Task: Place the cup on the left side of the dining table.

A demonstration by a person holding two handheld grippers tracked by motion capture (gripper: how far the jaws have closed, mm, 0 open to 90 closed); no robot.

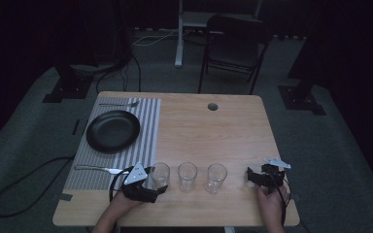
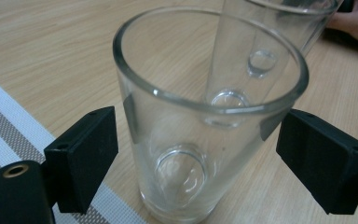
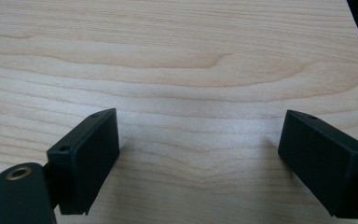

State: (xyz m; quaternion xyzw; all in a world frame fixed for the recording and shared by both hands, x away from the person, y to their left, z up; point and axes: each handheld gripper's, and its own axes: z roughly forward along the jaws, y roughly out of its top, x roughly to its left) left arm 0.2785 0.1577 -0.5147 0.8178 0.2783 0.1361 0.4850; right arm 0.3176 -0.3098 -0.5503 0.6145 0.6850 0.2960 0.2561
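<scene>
plate (image 1: 112,130) on placemat (image 1: 145,127), fork (image 1: 118,104), knife (image 1: 94,169)

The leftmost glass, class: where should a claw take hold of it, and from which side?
Grip the leftmost glass across its side wall, a little below the rim, coming in level from the placemat side as the open left claw is. It stands upright, and the middle glass stands close on its far side.

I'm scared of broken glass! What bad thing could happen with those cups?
The left gripper straddles the leftmost glass with its jaws open. A crooked squeeze might tip it. The middle glass stands close beside it and could get bumped. Both sit near the table's front edge.
</scene>
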